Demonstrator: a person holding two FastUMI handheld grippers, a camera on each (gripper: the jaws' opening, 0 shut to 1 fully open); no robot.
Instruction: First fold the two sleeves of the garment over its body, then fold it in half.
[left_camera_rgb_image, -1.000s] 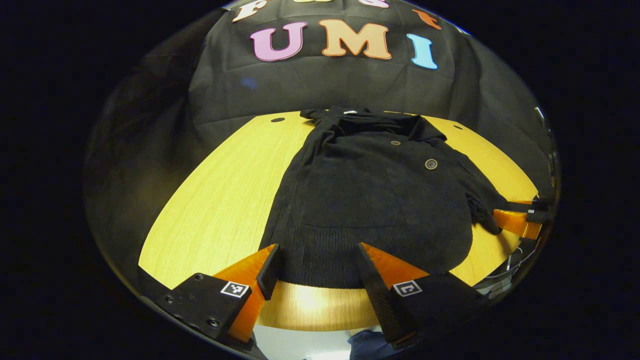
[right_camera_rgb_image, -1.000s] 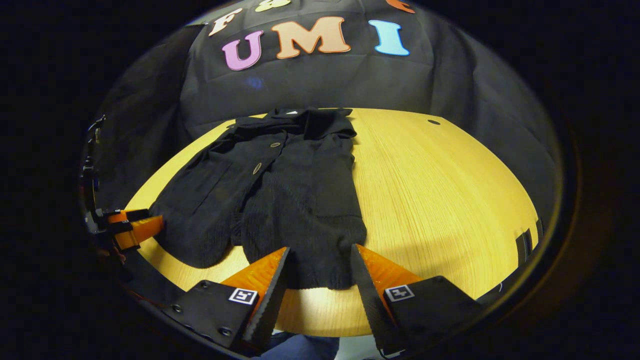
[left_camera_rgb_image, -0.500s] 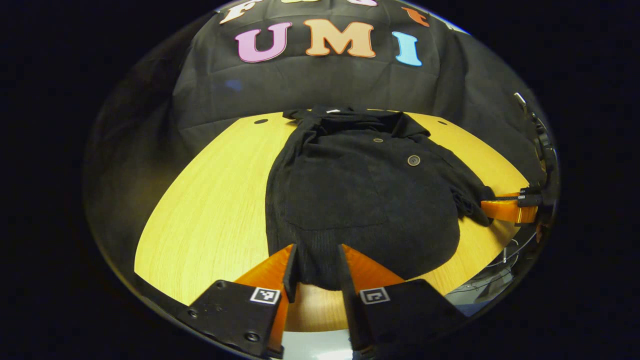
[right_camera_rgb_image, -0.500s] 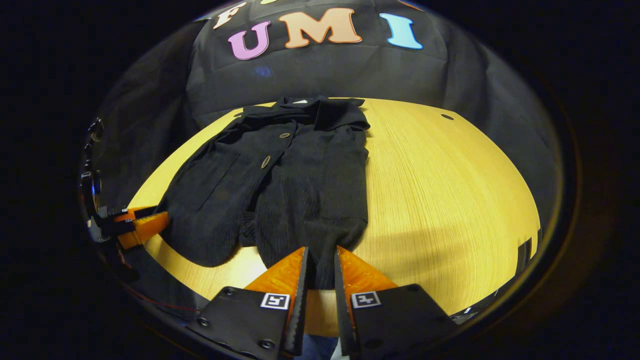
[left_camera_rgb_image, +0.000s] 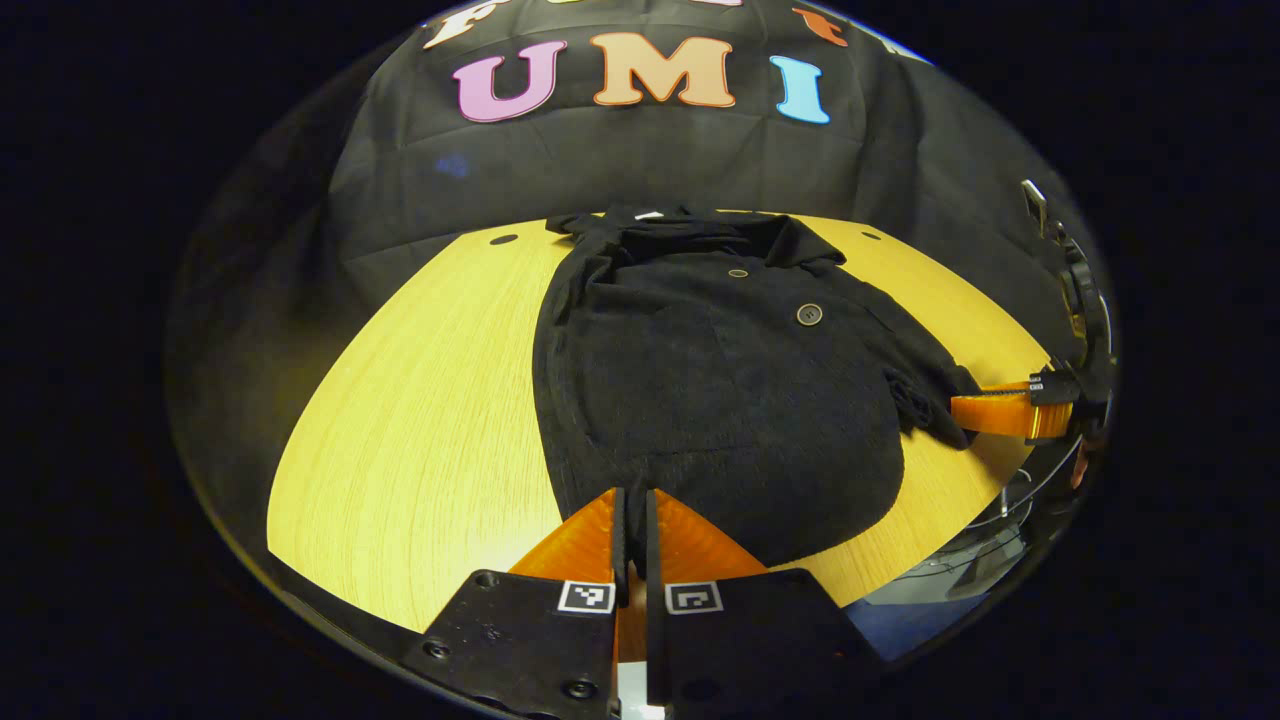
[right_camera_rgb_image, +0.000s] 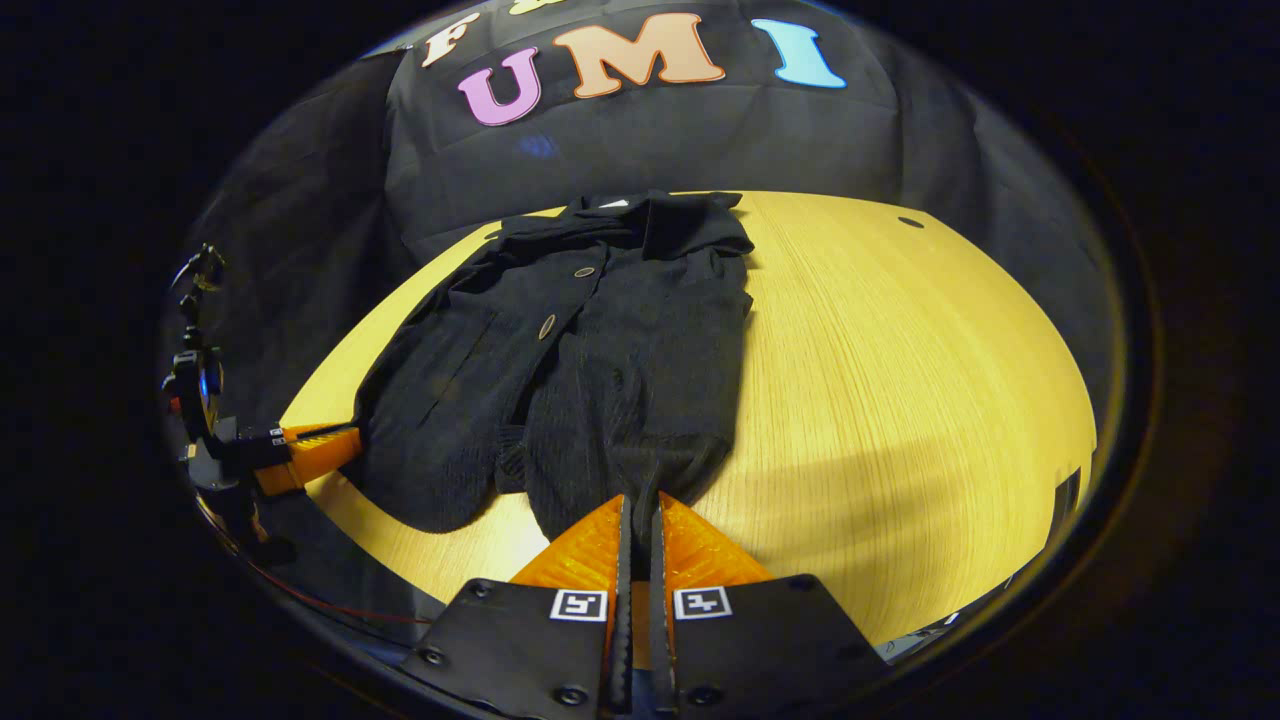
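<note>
Black knit cardigan (left_camera_rgb_image: 720, 390) lies flat on the yellow wood-grain table (left_camera_rgb_image: 420, 400), collar (left_camera_rgb_image: 690, 232) toward the far edge, hem toward the near edge. Both sleeves are folded over the body; two buttons (left_camera_rgb_image: 809, 314) show on the front.

Left gripper (left_camera_rgb_image: 632, 500): held low at the near edge, pointing forward across the table, fingers pressed nearly together on the hem at the garment's left near corner. In the right gripper view the same tool (right_camera_rgb_image: 345, 440) reaches in from the left edge of the table, with its tips at the hem's side.

Right gripper (right_camera_rgb_image: 637, 505): same low, forward pose at the near edge, fingers closed on the hem below the folded right sleeve (right_camera_rgb_image: 640, 400), fabric puckered up between them. From the left gripper view it (left_camera_rgb_image: 965, 412) enters from the right side; tips appear buried in the cloth, though the view is poor there.

Black booth cloth (right_camera_rgb_image: 640, 140) hangs behind the far edge. Nothing stands between grippers and garment.
</note>
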